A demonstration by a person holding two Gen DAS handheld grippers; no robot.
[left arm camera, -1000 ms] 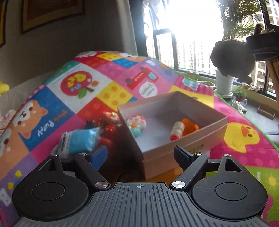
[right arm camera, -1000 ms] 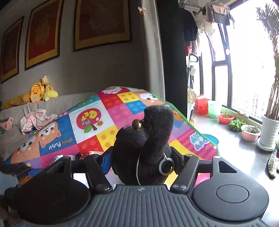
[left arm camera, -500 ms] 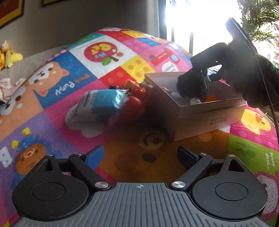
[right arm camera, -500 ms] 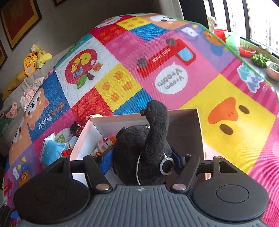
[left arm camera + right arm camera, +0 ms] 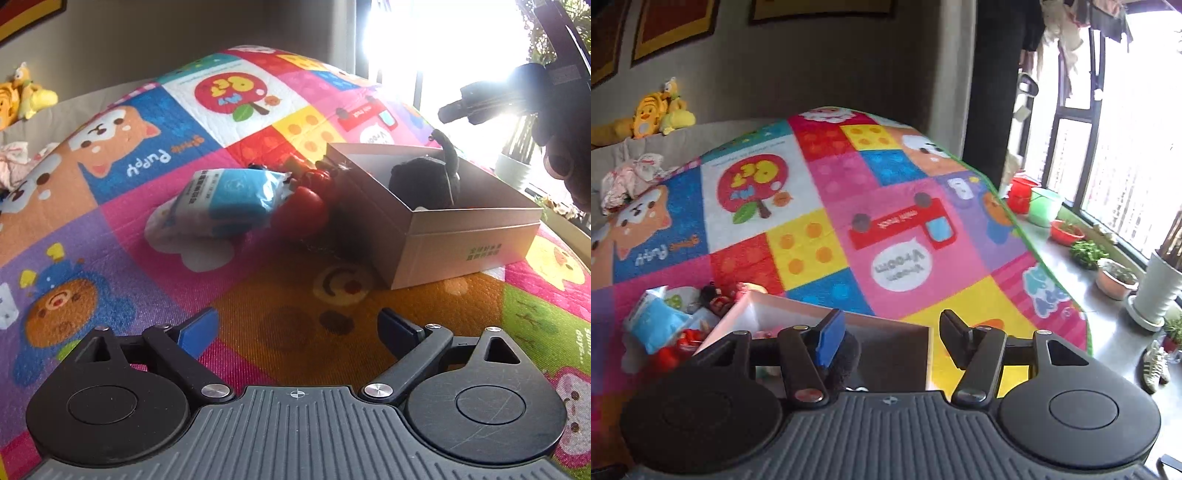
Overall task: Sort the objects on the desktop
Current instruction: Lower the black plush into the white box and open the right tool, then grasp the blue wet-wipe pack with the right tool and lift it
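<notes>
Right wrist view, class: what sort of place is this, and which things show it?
Probably a living room at home: a colourful cartoon-patterned play mat, yellow plush toys against the wall, framed pictures above, and potted plants on the sill by a large window.

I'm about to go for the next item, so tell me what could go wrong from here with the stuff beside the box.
1. The blue tissue pack lies against the red toys; grabbing one may drag the other.
2. That pile sits tight against the cardboard box, so the open left gripper could bump and shift it.
3. The black plush pokes above the rim; the open right gripper, directly above, might snag it.
</notes>
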